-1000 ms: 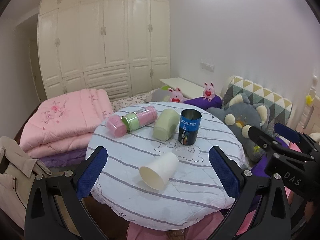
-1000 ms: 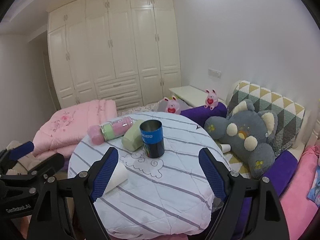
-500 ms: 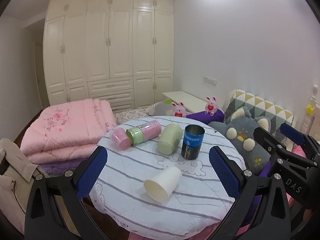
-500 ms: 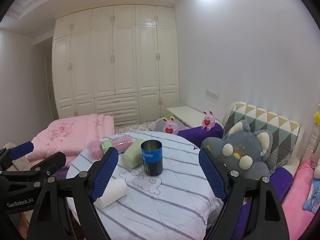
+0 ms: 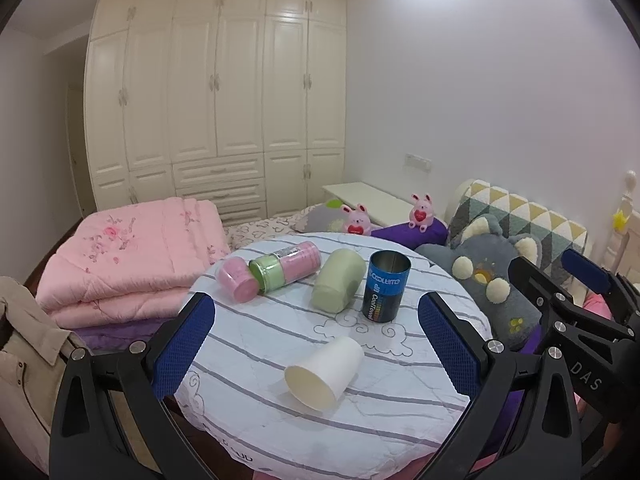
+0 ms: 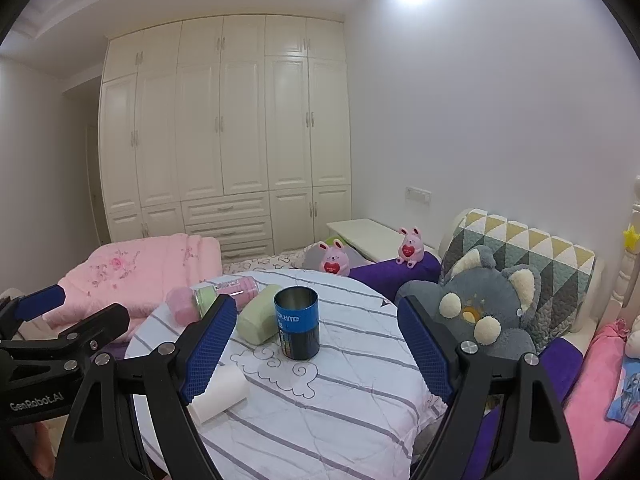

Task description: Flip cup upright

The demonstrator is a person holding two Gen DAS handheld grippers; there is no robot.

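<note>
A white paper cup (image 5: 324,372) lies on its side near the front of the round striped table (image 5: 400,412), its mouth facing me; it shows partly behind a finger in the right wrist view (image 6: 224,394). A pale green cup (image 5: 338,280) lies on its side further back. My left gripper (image 5: 316,344) is open and empty, held above and in front of the white cup. My right gripper (image 6: 316,350) is open and empty, facing the blue tin (image 6: 297,328).
A blue tin (image 5: 386,286) stands upright beside the green cup. A pink and green bottle (image 5: 272,274) lies at the table's back left. A folded pink quilt (image 5: 128,256) lies left, a grey plush toy (image 5: 492,280) and cushions right. Wardrobes (image 5: 216,96) stand behind.
Both grippers have risen and tilted up, so the table sits lower and smaller in both views. Nothing on the table has moved. Both grippers stay open.
</note>
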